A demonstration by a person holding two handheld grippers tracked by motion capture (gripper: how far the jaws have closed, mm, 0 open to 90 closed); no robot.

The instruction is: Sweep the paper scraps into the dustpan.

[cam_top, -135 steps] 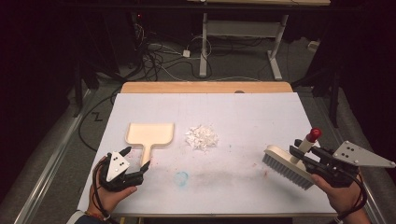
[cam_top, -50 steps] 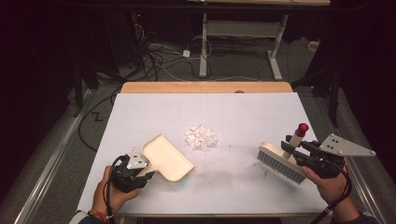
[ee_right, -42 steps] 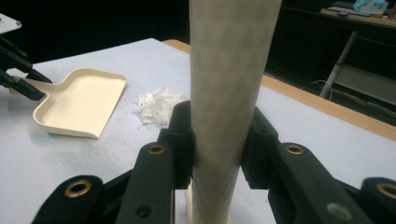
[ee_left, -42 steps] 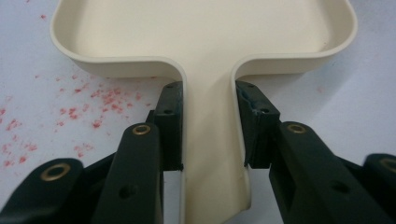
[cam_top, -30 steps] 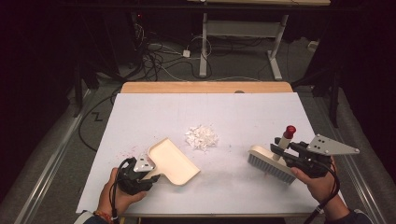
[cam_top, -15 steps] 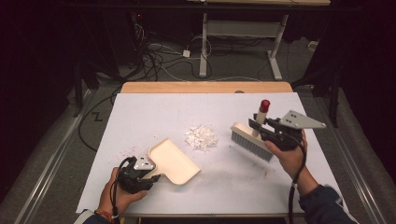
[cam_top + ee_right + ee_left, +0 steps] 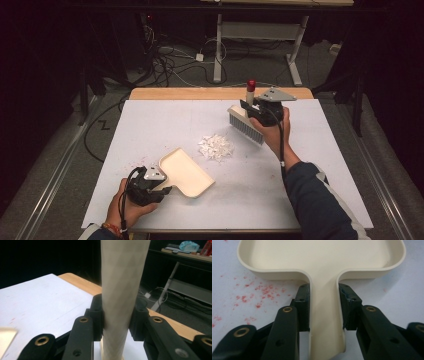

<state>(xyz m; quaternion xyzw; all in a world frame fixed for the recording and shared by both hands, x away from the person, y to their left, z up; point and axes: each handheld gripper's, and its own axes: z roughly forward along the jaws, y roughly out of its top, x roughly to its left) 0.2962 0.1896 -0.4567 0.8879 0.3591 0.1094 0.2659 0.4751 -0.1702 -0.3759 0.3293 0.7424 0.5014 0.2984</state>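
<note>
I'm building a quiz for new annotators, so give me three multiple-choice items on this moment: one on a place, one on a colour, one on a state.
1. Where do the white scraps lie?
A. inside the dustpan
B. on the table between dustpan and brush
C. on the floor

2. What colour is the tip of the brush handle?
A. red
B. blue
C. green

3. What is the left gripper doing?
A. hanging open
B. shut on nothing
C. clamping the dustpan handle

Answers:
B, the pile sits on the white tabletop, apart from the dustpan and the brush.
A, the high view shows a red tip.
C, both jaws press the handle's sides.
</note>
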